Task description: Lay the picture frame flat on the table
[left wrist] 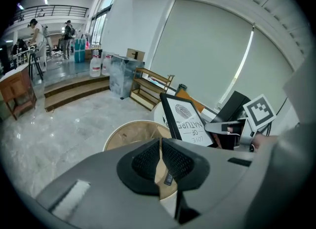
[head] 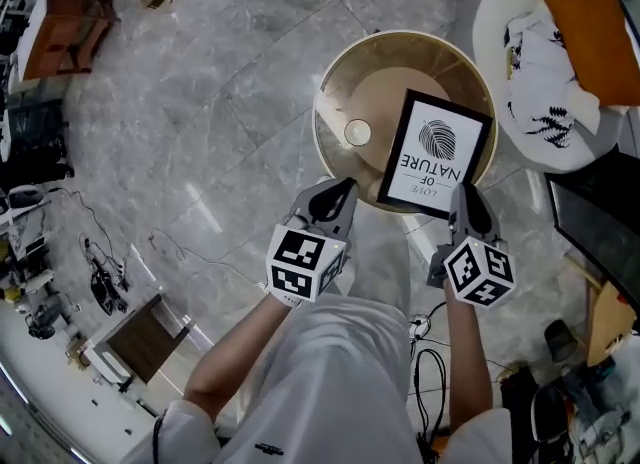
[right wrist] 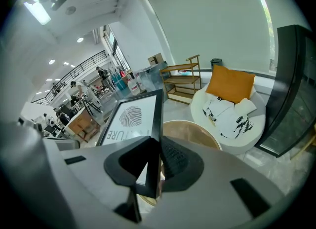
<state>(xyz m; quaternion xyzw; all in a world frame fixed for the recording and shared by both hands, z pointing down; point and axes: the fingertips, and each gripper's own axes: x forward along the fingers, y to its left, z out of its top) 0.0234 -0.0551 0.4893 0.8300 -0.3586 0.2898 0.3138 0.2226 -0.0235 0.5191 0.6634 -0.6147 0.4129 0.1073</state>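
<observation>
Under the person, a grey marble floor (head: 230, 82) with pale veins is spreading out, smooth and shiny. On it a round table (head: 380, 62) is standing, with a brown wood-coloured top and a thin pale rim. Beside the table a white rounded armchair (head: 500, 22) is carrying an orange square cushion (head: 595, 42). Over the right part of the table the picture frame (head: 435, 155) is leaning tilted, not lying flat; it is rectangular, with a narrow black border and a white print showing a fingerprint-like pattern. The right gripper (head: 468, 197) is clamping the frame's thin black edge at a lower corner between its ribbed dark pads. The left gripper (head: 343, 190) is hovering near the table's edge, its jaws pressed together on nothing. A small pale disc (head: 358, 133) is lying on the tabletop.
</observation>
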